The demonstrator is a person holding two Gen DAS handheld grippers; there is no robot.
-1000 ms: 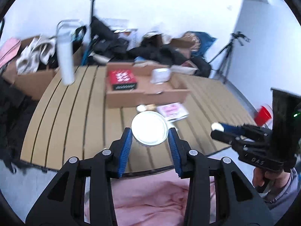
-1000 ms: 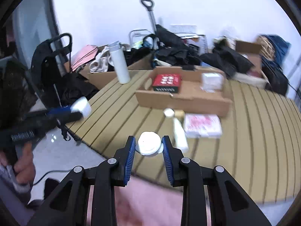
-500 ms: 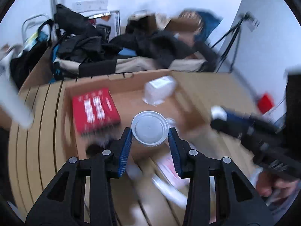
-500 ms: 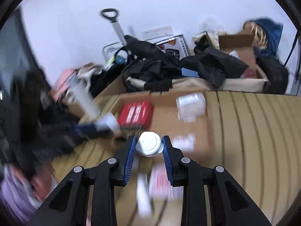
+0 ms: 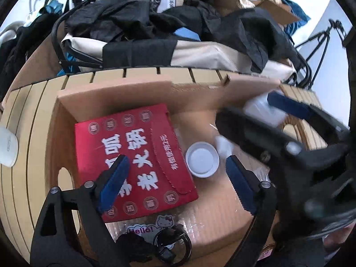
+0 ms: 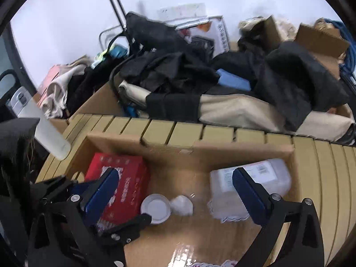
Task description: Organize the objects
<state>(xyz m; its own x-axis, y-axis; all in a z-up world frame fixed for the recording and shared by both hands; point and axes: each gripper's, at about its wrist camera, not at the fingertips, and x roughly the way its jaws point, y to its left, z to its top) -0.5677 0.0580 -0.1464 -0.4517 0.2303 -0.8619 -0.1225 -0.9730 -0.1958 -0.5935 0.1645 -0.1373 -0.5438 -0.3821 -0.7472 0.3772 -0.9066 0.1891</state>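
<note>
A shallow cardboard box (image 5: 138, 93) (image 6: 169, 151) sits on the slatted wooden table. Inside it stand a white round-lidded container (image 5: 202, 159) (image 6: 155, 208) and a smaller white container (image 5: 223, 148) (image 6: 181, 204), side by side next to a red printed carton (image 5: 133, 155) (image 6: 120, 184). A clear plastic tub (image 6: 251, 189) lies at the box's right end. My left gripper (image 5: 175, 182) is open over the box, empty. My right gripper (image 6: 175, 198) is open above the box, empty; it shows blurred in the left wrist view (image 5: 287, 120).
A white bottle (image 6: 44, 131) stands left of the box. Black clothes and a beige bag (image 6: 222, 102) pile up behind the table (image 6: 329, 178). A black keyring and a sticker (image 5: 171, 242) lie at the box's near edge. More cardboard boxes (image 6: 320, 42) sit at the back.
Both grippers moved forward over the cardboard box and opened. The large white container left the left gripper and the small one left the right gripper; both now stand in the box.
</note>
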